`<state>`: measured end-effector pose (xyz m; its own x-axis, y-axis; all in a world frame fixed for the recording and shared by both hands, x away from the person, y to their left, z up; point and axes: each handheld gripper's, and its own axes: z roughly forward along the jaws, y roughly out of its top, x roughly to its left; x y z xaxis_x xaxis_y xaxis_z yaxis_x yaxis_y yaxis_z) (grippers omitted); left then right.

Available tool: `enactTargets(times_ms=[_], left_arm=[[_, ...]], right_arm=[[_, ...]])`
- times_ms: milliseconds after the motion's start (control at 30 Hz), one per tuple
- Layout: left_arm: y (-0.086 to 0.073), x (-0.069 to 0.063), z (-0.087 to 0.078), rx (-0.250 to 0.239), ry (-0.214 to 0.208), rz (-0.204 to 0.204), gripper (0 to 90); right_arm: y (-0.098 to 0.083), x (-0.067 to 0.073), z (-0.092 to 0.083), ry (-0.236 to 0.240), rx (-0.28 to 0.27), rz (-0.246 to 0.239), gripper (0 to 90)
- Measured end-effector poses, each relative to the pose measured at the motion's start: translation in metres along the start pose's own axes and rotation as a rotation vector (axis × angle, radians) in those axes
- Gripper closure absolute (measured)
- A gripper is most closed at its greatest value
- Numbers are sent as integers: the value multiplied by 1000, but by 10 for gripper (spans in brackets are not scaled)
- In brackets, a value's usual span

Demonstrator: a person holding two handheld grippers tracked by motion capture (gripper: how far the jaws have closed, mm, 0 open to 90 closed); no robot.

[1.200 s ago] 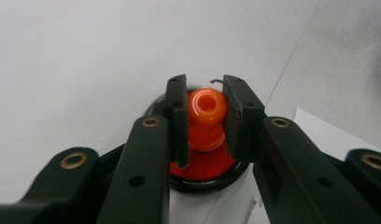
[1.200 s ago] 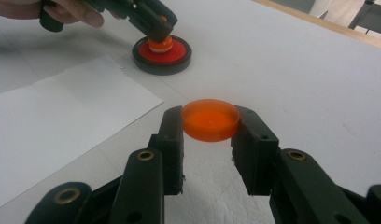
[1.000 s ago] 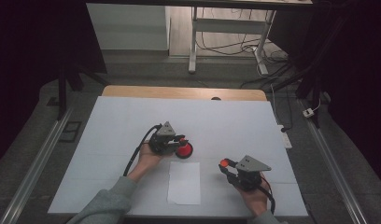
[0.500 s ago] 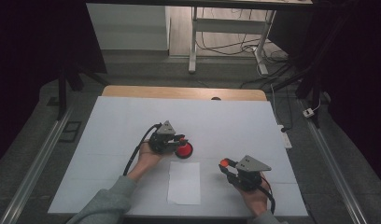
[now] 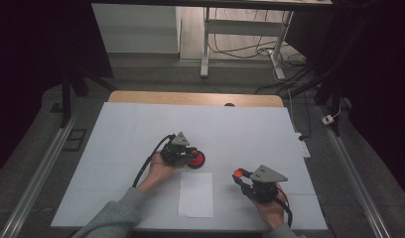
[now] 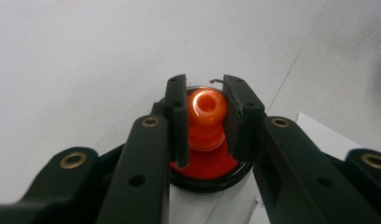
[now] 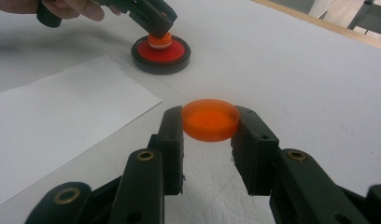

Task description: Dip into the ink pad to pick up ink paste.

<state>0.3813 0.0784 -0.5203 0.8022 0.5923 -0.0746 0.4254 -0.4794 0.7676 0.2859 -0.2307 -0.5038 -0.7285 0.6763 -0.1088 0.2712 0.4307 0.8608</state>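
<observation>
Orange and glossy, a knob [image 6: 206, 119] standing on a red disc in a black ring [image 5: 196, 159] just left of centre in the high view, clamped between the closed jaws of the left gripper [image 6: 205, 121], probably to steady or lift that stamp-like piece by its handle. Lower right of that frame: a translucent orange cap [image 7: 210, 119], round and shallow, pinched edge-on by the right gripper [image 7: 207, 128] above the white table cover [image 5: 141, 134], seemingly kept clear of the white paper sheet [image 5: 196, 194] at bottom centre, well apart from the knob.
</observation>
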Motion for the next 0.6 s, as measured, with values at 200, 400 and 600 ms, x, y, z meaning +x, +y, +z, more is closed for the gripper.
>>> enactTargets(times_ms=[200, 400, 600], left_arm=[[0, -2, 2, -4, 7, 8, 728], [-1, -1, 3, 1, 4, 9, 728], [-2, -4, 4, 1, 24, 21, 730]], right_arm=[[0, 0, 1, 2, 1, -2, 644], [0, 0, 1, 4, 2, 0, 644], [0, 0, 1, 4, 5, -2, 644]])
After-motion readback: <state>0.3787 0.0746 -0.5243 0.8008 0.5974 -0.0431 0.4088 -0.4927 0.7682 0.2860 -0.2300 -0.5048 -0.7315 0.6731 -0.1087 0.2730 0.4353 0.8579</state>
